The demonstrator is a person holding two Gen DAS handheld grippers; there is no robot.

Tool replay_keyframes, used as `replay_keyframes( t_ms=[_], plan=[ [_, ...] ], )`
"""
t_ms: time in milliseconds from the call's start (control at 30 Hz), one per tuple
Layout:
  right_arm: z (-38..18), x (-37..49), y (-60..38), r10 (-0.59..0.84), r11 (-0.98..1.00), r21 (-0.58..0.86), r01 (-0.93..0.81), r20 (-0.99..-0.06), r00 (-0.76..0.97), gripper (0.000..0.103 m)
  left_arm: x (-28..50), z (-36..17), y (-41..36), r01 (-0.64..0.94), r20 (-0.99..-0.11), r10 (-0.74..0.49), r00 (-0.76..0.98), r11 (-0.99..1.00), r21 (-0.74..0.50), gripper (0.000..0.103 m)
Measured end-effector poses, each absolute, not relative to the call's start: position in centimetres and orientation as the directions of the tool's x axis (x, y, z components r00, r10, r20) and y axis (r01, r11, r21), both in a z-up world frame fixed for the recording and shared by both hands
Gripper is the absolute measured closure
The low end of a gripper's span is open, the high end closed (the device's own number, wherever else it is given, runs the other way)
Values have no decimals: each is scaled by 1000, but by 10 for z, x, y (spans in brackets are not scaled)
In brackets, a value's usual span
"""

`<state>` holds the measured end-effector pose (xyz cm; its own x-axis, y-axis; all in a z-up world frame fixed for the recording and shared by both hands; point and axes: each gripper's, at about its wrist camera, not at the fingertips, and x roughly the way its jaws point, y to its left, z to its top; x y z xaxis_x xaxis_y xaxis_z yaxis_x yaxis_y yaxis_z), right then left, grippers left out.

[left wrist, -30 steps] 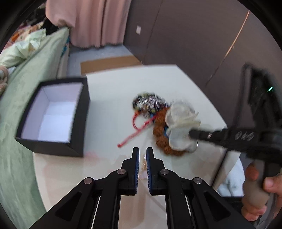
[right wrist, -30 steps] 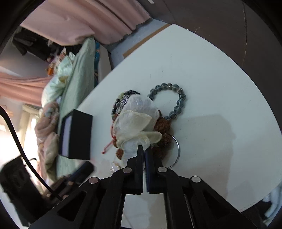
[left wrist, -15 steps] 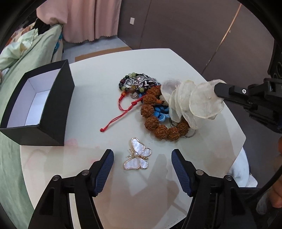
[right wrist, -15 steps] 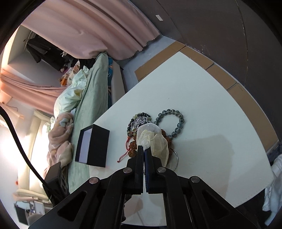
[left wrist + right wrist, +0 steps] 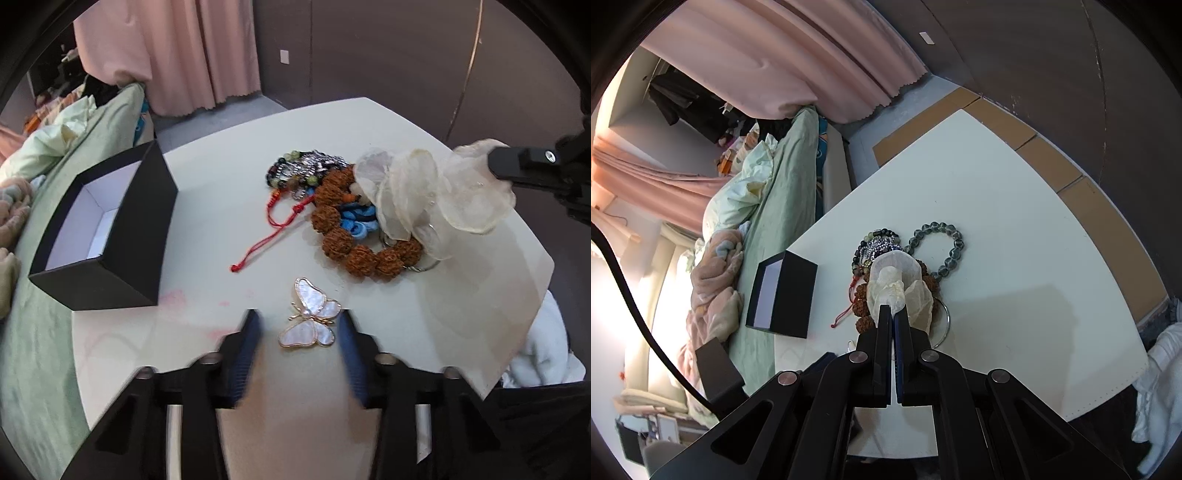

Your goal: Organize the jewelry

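Observation:
A mother-of-pearl butterfly brooch (image 5: 309, 319) lies flat on the white table (image 5: 221, 192), between the blue pads of my left gripper (image 5: 300, 334). Its jaws are closing; a gap still shows at the left pad. My right gripper (image 5: 894, 314) is shut on a cream shell-petal ornament (image 5: 894, 280), which hangs lifted over the jewelry pile and also shows in the left wrist view (image 5: 424, 192) under the right gripper's tip (image 5: 496, 166). The pile holds a brown knobbly bead bracelet (image 5: 332, 221), a red cord (image 5: 266, 240) and dark and silver beads (image 5: 303, 170).
An open black box (image 5: 110, 236) with a white inside stands at the table's left edge, seen also from the right wrist (image 5: 790, 295). A grey-green bead bracelet (image 5: 938, 247) and a thin metal bangle (image 5: 947, 321) lie by the pile. A green bed (image 5: 37, 332) borders the table.
My left jaws went from shut to wide open over the butterfly brooch, then narrowed around it. My right gripper lifted the shell ornament up off the pile.

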<state>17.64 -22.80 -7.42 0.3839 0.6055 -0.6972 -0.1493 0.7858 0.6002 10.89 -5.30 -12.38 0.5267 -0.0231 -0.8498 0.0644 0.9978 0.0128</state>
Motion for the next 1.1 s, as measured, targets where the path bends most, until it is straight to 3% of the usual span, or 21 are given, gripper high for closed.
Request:
replay_keyframes(
  t_ms=[467, 500, 533, 733, 1000, 1067, 1100],
  plan=[
    [-74, 169, -235, 609, 783, 600, -161, -690, 390, 100, 107, -109, -38, 36, -834, -35, 550, 999, -19, 73],
    [-73, 168, -236, 615, 779, 605, -168, -684, 392, 100, 107, -105, -35, 30, -828, -41, 559, 999, -29, 78],
    [-72, 167, -236, 623, 773, 610, -176, -675, 394, 100, 107, -102, -33, 27, -826, -45, 562, 999, -36, 99],
    [-59, 164, -227, 667, 734, 643, -219, -620, 413, 100, 108, -85, -22, 10, -806, -71, 587, 997, -81, 99],
    [-55, 167, -212, 660, 742, 632, -224, -627, 414, 100, 117, -92, -20, 52, -831, -145, 537, 989, -139, 98],
    [-55, 167, -212, 659, 742, 633, -222, -628, 413, 100, 118, -98, -23, 74, -849, -156, 505, 988, -137, 96],
    [-54, 167, -212, 659, 742, 633, -221, -629, 413, 100, 118, -100, -25, 79, -854, -151, 498, 989, -128, 91]
  ],
)
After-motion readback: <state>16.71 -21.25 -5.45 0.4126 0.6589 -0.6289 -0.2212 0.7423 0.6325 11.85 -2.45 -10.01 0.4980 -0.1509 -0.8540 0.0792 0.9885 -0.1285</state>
